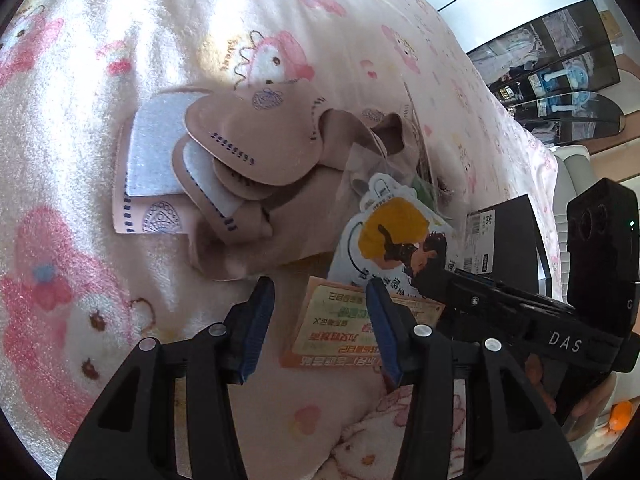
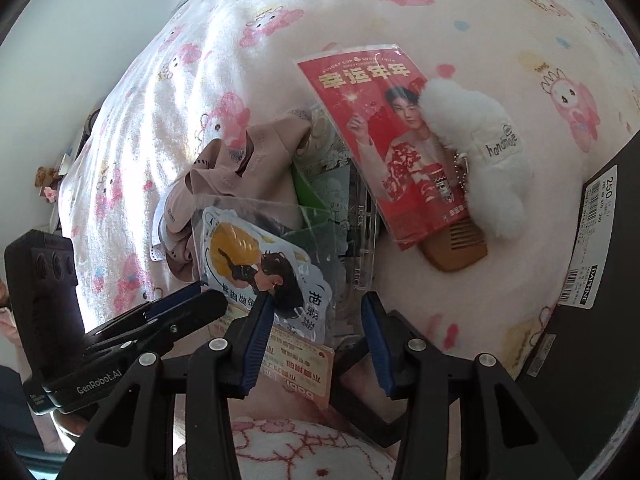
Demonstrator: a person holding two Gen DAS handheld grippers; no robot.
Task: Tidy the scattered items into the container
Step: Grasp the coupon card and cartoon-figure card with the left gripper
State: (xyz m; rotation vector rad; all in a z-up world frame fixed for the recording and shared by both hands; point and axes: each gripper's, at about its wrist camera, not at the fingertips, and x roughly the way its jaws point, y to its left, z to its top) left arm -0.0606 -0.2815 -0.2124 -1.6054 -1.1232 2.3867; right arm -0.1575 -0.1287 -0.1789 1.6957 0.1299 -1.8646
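My left gripper (image 1: 318, 286) hangs open over the pink blanket, an orange printed card (image 1: 336, 320) lying flat under its right finger. My right gripper (image 2: 316, 300) is open too, above a clear sleeve holding a yellow cartoon sticker (image 2: 256, 264) and the orange card (image 2: 304, 364). In the left wrist view the right gripper (image 1: 424, 280) points its tips at the sticker (image 1: 396, 232). The left gripper (image 2: 200, 294) comes in from the left in the right wrist view. A black box (image 2: 592, 280) with a "250" label stands at the right edge.
A heap of pink fabric pieces (image 1: 240, 140) lies beyond the left gripper. A red photo card (image 2: 384, 128), a white plush charm (image 2: 480, 140), a wooden comb (image 2: 456, 248) and green cards (image 2: 312, 192) lie ahead of the right gripper. Shelves (image 1: 560, 72) stand past the bed.
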